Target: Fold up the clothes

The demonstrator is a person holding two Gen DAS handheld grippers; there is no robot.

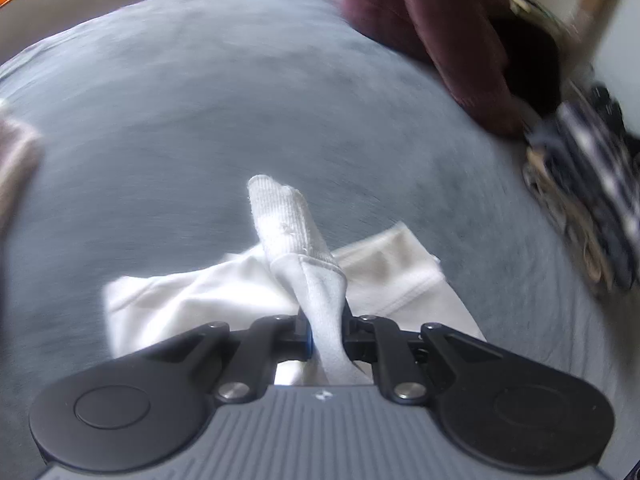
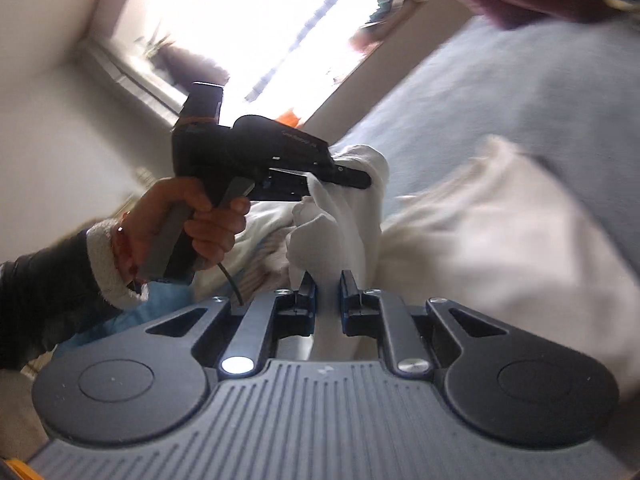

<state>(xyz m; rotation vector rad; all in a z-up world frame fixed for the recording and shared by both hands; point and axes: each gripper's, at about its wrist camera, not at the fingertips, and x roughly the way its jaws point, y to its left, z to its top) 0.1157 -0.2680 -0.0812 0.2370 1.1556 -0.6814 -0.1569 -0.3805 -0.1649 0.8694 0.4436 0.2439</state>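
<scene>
In the left wrist view my left gripper [image 1: 326, 320] is shut on a white ribbed sock [image 1: 280, 216], which sticks out forward past the jaws. Under it a white garment [image 1: 180, 300] lies crumpled on the grey-blue bed sheet [image 1: 200, 100]. In the right wrist view my right gripper [image 2: 327, 286] is shut on white cloth [image 2: 344, 224] that runs up to the left gripper [image 2: 320, 184]. A hand [image 2: 192, 216] holds that gripper, and its jaws pinch the same white cloth. Both views are blurred by motion.
A maroon garment [image 1: 440, 28] lies at the far right of the bed, with a black-and-white patterned pile [image 1: 592, 184] beside it. A cream garment [image 2: 500, 220] lies right of the right gripper. A bright window [image 2: 260, 20] is behind, and a dark sleeve with a white cuff [image 2: 104, 256] is at left.
</scene>
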